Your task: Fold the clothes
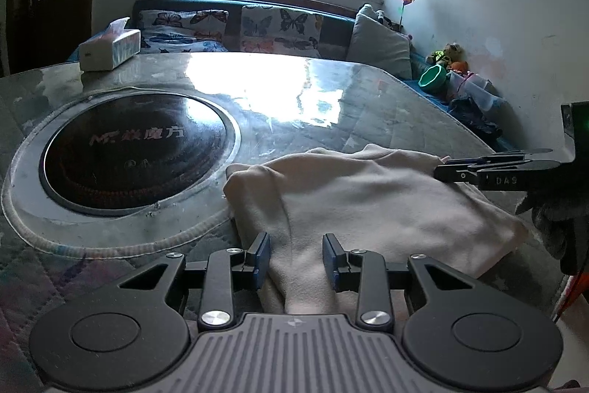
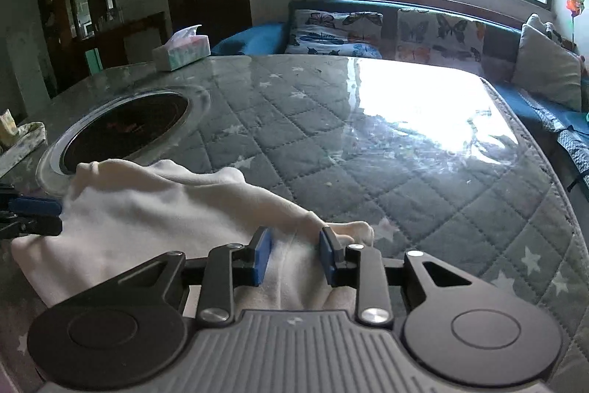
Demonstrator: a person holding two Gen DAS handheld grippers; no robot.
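**Cream garment part-folded, both claws still on its near edge**

You have the cream garment (image 1: 368, 201) lying in a compact, roughly rectangular heap on the quilted tabletop (image 2: 368, 142), just beside the round inset hob (image 1: 132, 153). It looks doubled over at least once, judging by the thick near-right corner, but the far edge is still rumpled and one lobe sticks out on the right, so I'd call the fold under way, not finished. Squaring up and a last fold probably remain.

Your left gripper (image 1: 296, 258) sits at the near edge with a raised ridge of cloth running between its blue pads; the jaws are partly apart and appear to pinch that ridge, though how firmly I cannot tell.

Your right gripper (image 2: 294, 255) is at the garment's near right end, jaws likewise partly apart with a bunched fold between them. Whether the pads actually press on it is unclear. The protruding lobe lies just beyond its right finger.
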